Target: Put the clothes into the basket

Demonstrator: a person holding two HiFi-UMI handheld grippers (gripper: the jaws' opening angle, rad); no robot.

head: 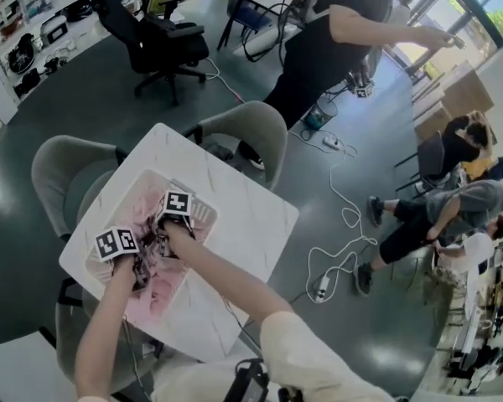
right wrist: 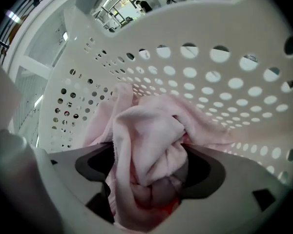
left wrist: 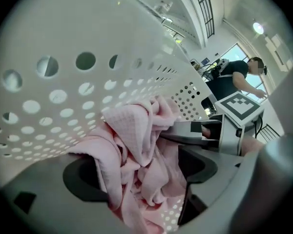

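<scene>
Both grippers reach down inside the white perforated basket [head: 120, 193] on the table [head: 245, 218]. The left gripper [left wrist: 141, 179] has its jaws spread wide, not clamping; the pink clothes [left wrist: 136, 130] bunch loosely between them, one fold draped over the left-hand jaw and hiding its tip. The right gripper [right wrist: 146, 174] likewise stands wide apart, a wad of the pink cloth filling the gap and covering both inner pads. Just beyond each gripper rises the basket wall. In the head view both sets of jaws are hidden under the marker cubes and hands.
</scene>
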